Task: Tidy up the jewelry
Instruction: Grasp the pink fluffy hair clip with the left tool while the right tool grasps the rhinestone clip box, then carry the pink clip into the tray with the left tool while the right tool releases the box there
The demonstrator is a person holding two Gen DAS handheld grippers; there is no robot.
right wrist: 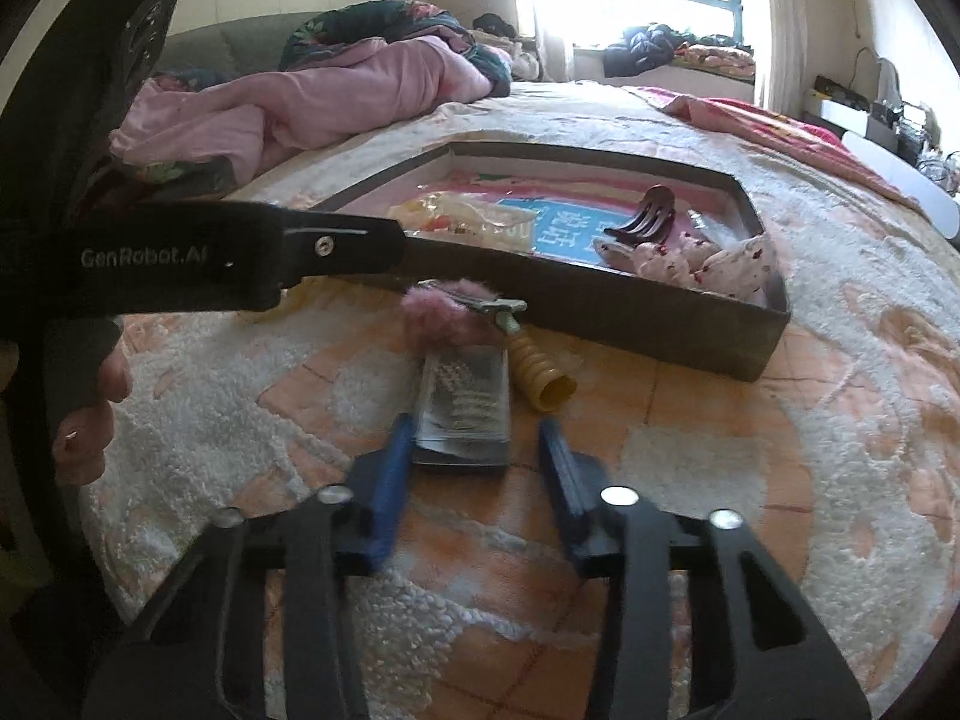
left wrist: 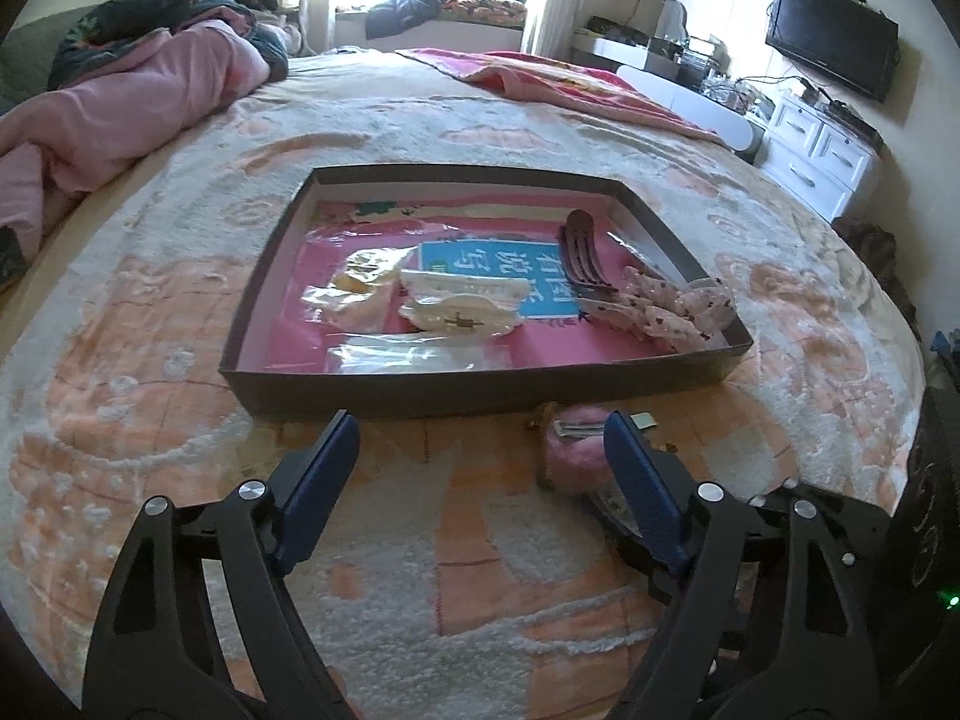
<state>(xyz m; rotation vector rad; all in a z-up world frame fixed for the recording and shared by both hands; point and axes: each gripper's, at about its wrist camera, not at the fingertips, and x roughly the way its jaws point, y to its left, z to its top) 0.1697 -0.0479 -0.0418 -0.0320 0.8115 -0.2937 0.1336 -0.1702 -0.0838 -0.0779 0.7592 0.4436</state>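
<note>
On bed [left wrist: 180, 360], at twelve o'clock: shallow box [left wrist: 480, 396] already holding hair claw [left wrist: 585, 258], scrunchie [left wrist: 678, 306], packets. Outside, at six: pink fluffy clip [right wrist: 435, 309], yellow piece [right wrist: 540, 372], clear packet [right wrist: 465, 408] unsorted. Left gripper [left wrist: 480, 468] fingers wide, empty; right gripper [right wrist: 480, 450] fingers narrowed beside packet, not gripping.

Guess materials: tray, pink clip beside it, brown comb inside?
Tray: likely cardboard, with thin, flat, matte dark walls. Pink clip: fuzzy plush cover over a metal clasp, shown by its grey shine. Brown comb: probably plastic, glossy with moulded teeth.
</note>
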